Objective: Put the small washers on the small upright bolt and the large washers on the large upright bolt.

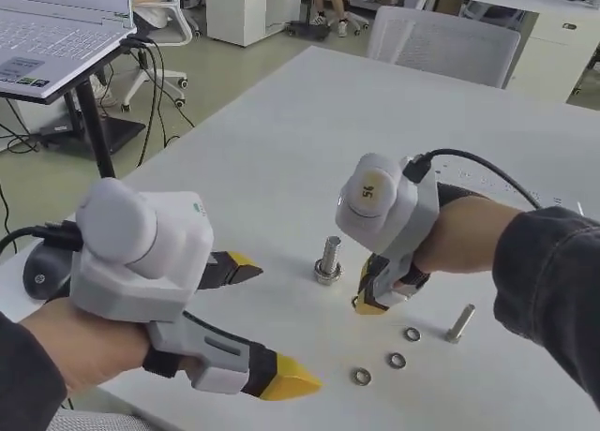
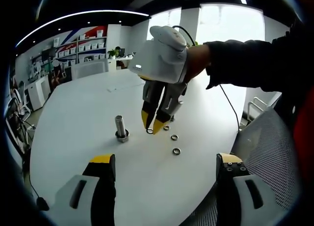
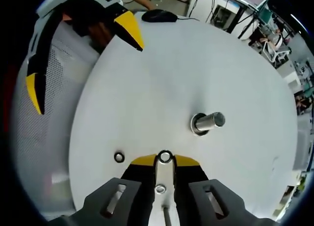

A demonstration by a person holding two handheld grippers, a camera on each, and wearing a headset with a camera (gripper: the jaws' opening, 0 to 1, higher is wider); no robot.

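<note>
Right gripper view: the right gripper [image 3: 165, 161] pinches a washer [image 3: 165, 153] near the upright bolt [image 3: 208, 122]; the left gripper [image 2: 165, 159] gapes open.

Open across the far table [image 1: 309, 131] behind the upright bolt [image 1: 327, 260], crowded nearer by right gripper [image 1: 368, 304], left gripper [image 1: 279, 326], washers [image 1: 397, 360] and a lying bolt [image 1: 459, 323].

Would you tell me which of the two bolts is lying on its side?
The thin bolt beside the loose washers; the thick bolt stands upright.
</note>
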